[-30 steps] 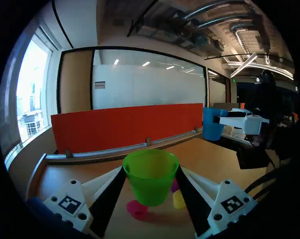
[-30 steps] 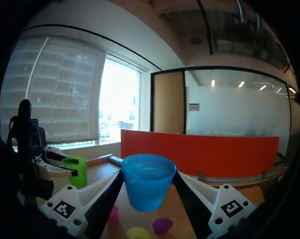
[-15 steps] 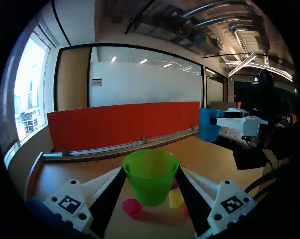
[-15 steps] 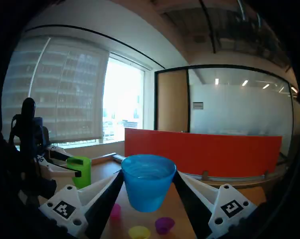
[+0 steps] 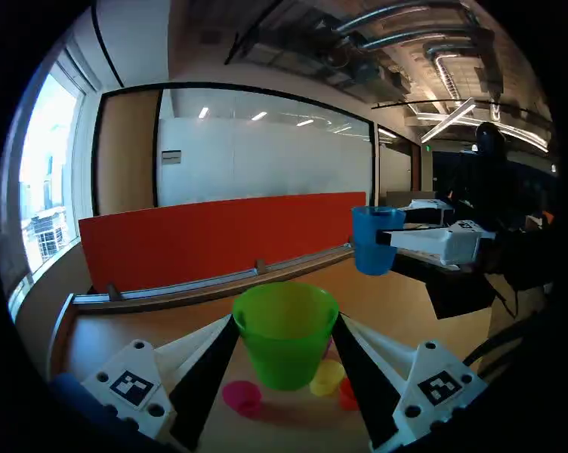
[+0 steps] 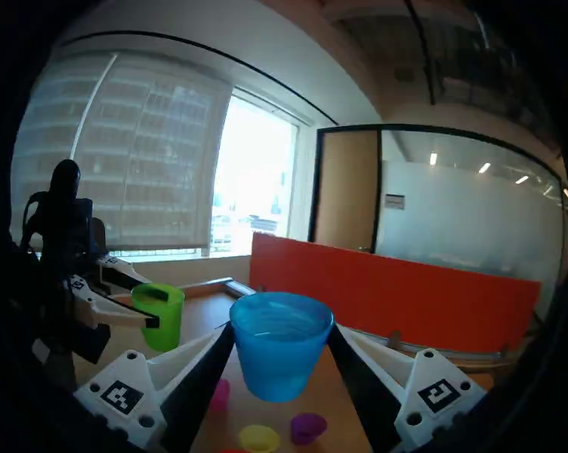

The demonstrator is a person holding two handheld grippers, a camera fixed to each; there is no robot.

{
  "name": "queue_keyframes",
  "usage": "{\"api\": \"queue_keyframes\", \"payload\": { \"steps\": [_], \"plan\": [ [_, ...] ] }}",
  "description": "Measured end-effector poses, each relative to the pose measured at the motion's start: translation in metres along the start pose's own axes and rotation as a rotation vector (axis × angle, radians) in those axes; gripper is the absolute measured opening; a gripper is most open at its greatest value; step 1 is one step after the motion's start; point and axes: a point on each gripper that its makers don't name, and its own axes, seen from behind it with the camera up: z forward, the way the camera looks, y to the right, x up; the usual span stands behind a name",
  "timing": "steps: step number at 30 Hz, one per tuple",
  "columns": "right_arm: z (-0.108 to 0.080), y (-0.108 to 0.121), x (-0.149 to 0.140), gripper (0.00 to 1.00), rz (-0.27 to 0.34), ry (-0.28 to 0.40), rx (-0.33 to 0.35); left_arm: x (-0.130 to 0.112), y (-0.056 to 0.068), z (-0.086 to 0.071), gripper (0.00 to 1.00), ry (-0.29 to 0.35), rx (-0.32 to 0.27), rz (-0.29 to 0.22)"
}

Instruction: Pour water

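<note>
wooden desk [image 5: 405, 302] down low, with a pink cup [image 5: 242, 394], a yellow cup [image 5: 328, 375] and a red cup [image 5: 347, 392] sitting on it just under the tools. up above them, the left gripper [image 5: 285, 332] has both fingers pinching the green cup [image 5: 285, 351] by its sides, upright, mouth to the ceiling; what's inside it i can't tell. over on the other side the right gripper [image 6: 282, 340] squeezes the blue cup [image 6: 280, 370] the same way, level, with what looks like water [image 6: 280, 325] in it. both cups are held up off the desk and well apart, at roughly the same height.

so no pour yet, i'd say; this is the closing-in part. to do it well, bring the blue rim just above and beside the green rim before any tilt, hold the green one dead level, then roll the blue cup slowly so a thin stream lands in the middle. a firm pinch matters, since those tapered plastic walls could slip as the weight shifts.

farther back, the orange divider [image 5: 208, 238] runs along the desk's far edge, and the bright window [image 6: 254, 189] glows behind.
</note>
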Motion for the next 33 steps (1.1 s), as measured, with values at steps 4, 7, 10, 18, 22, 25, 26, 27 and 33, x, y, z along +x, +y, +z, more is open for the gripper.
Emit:
{"api": "queue_keyframes", "payload": {
  "steps": [4, 7, 10, 18, 22, 25, 26, 27, 33],
  "plan": [
    [0.002, -0.006, 0.001, 0.91, -0.040, -0.010, 0.036, 0.001, 0.004, 0.000, 0.85, -0.007, -0.011, 0.004],
    [0.004, -0.010, 0.001, 0.91, -0.064, -0.017, 0.059, 0.001, 0.009, 0.000, 0.85, -0.013, -0.025, 0.004],
    [0.006, -0.012, 0.002, 0.91, -0.090, -0.020, 0.076, 0.002, 0.013, 0.000, 0.85, -0.016, -0.035, 0.004],
    [0.012, -0.020, 0.005, 0.91, -0.160, -0.024, 0.111, 0.003, 0.016, 0.001, 0.85, -0.017, -0.043, 0.009],
    [0.014, -0.022, 0.004, 0.91, -0.191, -0.025, 0.122, 0.002, 0.016, 0.003, 0.85, -0.017, -0.043, 0.014],
    [0.017, -0.024, 0.003, 0.91, -0.217, -0.026, 0.129, 0.002, 0.017, 0.004, 0.85, -0.017, -0.046, 0.014],
    [0.018, -0.024, 0.003, 0.91, -0.224, -0.026, 0.132, 0.002, 0.017, 0.005, 0.85, -0.018, -0.047, 0.014],
    [0.020, -0.025, 0.003, 0.91, -0.232, -0.025, 0.135, 0.002, 0.017, 0.006, 0.85, -0.018, -0.048, 0.014],
    [0.026, -0.027, 0.006, 0.91, -0.263, -0.018, 0.141, 0.001, 0.017, 0.011, 0.85, -0.016, -0.053, 0.015]
  ]
}}
